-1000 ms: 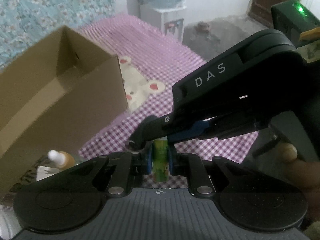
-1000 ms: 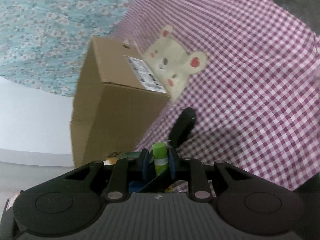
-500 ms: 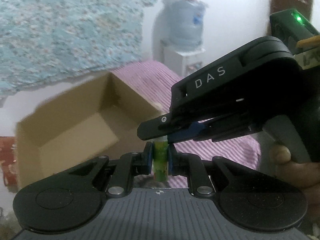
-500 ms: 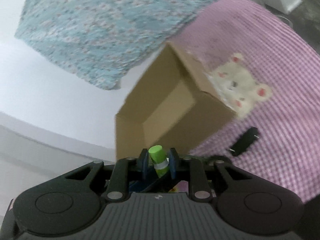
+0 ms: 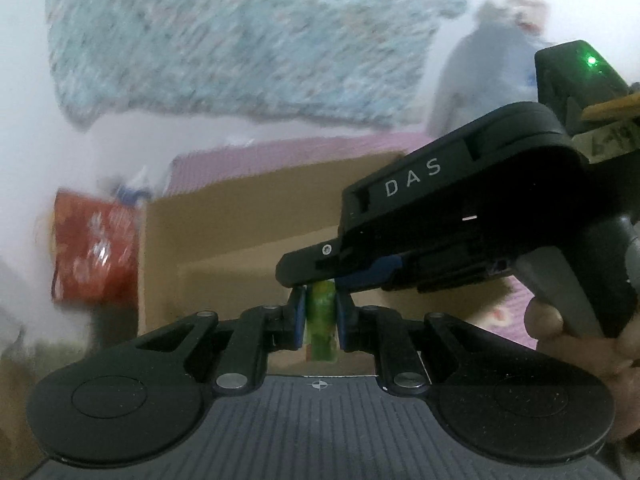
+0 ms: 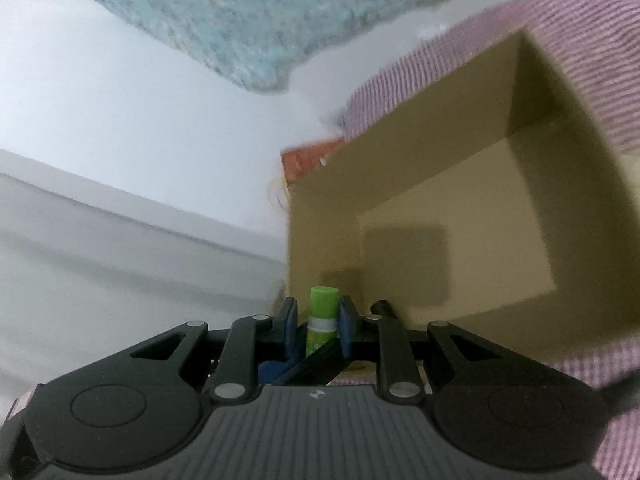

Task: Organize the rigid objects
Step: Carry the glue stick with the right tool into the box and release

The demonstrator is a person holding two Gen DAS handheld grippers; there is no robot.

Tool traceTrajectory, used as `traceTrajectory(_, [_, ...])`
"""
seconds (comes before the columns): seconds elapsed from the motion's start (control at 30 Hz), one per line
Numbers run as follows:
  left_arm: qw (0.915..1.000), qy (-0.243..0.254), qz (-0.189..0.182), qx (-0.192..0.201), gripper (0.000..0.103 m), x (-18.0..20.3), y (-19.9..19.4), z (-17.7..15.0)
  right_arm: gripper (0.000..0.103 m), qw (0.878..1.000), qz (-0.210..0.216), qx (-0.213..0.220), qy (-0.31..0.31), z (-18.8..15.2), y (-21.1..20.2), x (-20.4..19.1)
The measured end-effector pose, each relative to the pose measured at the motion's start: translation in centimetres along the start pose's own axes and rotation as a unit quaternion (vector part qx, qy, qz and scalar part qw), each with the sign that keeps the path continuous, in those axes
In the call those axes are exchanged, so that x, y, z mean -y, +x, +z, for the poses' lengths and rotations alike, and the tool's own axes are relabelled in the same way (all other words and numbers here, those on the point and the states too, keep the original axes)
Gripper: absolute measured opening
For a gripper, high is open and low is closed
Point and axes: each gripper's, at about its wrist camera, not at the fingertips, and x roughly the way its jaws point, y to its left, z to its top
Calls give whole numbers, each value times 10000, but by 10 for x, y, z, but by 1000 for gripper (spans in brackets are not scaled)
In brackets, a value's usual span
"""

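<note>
Left wrist view only: right hand-held gripper [image 5: 320, 276] crossing in from right, matte black plastic lettered DAS, green light on top, person's fingers [image 5: 548, 320] on grey trigger; red patterned bag [image 5: 96, 252] left of box.

Right wrist view only: open cardboard box [image 6: 460, 216] interior, plain brown, bare floor; glue stick [image 6: 322, 314] round green cap, white band.

Left hand-held gripper [image 5: 320, 316] clamped narrow on glue stick's green labelled body [image 5: 320, 320]; right clamped on cap end. Stick held at box's near edge. Pink checked bedcover [image 6: 580, 40] beneath box.
</note>
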Motion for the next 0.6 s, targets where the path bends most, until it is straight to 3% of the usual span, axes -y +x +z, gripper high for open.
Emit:
traceTrajectory(0.13, [9989, -170, 319, -313, 15, -19, 32, 0, 23, 9984, -184, -483, 238, 26, 49, 11])
traceTrajectory(0.4, [9908, -425, 1044, -750, 16, -44, 72, 4, 24, 9938, -326, -964, 448, 44, 118, 23])
traceTrajectory(0.6, [9929, -536, 908, -549, 20, -47, 54, 1, 25, 9934, -216, -934, 637, 43, 124, 36])
